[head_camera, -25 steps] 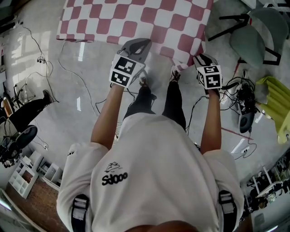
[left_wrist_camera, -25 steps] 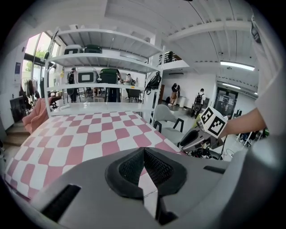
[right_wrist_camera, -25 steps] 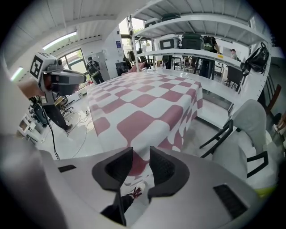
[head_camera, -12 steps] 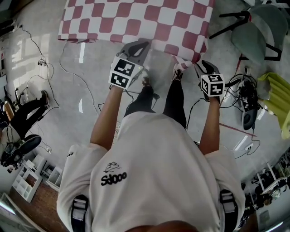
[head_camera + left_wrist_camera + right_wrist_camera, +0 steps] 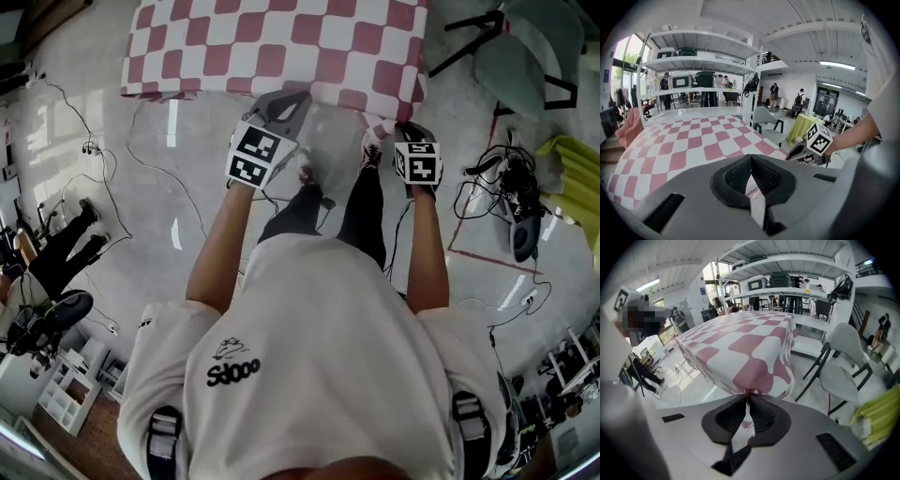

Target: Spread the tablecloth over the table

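Lying flat, the checked tablecloth (image 5: 281,42) overhangs a glossy, cable-strewn floor (image 5: 141,202).

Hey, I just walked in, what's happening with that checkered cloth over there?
A person stands at the near edge of a red-and-white checked tablecloth spread out in front of them, with a gripper in each hand. The left gripper is pinched on the cloth's near edge. The right gripper has just been closing its jaws and now pinches the near right corner, which hangs down.

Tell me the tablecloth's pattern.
The tablecloth has dusty-red and white checks; the head view shows it best.
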A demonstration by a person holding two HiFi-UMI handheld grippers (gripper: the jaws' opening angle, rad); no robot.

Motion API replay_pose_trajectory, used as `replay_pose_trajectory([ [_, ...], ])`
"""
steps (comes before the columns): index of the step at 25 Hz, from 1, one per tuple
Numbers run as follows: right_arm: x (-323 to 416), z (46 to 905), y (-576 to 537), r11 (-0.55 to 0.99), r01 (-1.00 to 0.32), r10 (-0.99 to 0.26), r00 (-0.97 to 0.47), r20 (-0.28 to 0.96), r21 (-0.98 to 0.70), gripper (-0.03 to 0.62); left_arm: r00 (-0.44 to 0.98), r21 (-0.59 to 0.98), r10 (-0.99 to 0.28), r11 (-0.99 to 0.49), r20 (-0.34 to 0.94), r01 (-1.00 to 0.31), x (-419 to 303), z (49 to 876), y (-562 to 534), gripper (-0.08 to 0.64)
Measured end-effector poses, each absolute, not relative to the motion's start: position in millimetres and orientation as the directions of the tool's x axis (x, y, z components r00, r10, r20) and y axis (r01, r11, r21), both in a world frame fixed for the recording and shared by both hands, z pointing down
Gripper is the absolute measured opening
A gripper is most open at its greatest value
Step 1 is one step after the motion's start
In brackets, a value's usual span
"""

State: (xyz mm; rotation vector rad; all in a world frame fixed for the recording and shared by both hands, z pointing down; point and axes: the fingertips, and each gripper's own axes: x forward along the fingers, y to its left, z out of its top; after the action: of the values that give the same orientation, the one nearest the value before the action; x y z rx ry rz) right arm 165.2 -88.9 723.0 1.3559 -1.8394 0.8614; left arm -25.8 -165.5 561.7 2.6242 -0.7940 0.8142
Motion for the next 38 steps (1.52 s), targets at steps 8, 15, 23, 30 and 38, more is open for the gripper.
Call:
replay_pose_trajectory([
  [8, 160, 720, -71, 0.232, -0.964, -0.525, -0.235, 0.818, -0.129, 0.025, 0.694, 0.085, -0.418, -0.82, 0.586, -0.566, -40, 558, -157, 0.028],
  [15, 157, 726, -60, 0.218, -0.97, -0.484, -0.203, 0.851, -0.107, 0.036, 0.712, 0.073, -0.415, -0.836, 0.566, -0.544, -50, 550, -154, 0.028],
  [23, 151, 684, -34, 0.196, -0.98, -0.528, -0.139, 0.838, -0.039, 0.19, 0.74, 0.054, -0.423, -0.85, 0.523, -0.524, -63, 525, -146, 0.028],
  [30, 179, 575, -63, 0.129, -0.991, -0.718, -0.066, 0.693, 0.039, 0.115, 0.739, -0.002, -0.506, -0.826, 0.445, -0.564, -67, 468, -163, 0.028],
  [38, 210, 432, -97, 0.126, -0.981, -0.877, -0.042, 0.479, 0.145, 0.025, 0.726, -0.065, -0.603, -0.782, 0.331, -0.62, -53, 394, -173, 0.028],
])
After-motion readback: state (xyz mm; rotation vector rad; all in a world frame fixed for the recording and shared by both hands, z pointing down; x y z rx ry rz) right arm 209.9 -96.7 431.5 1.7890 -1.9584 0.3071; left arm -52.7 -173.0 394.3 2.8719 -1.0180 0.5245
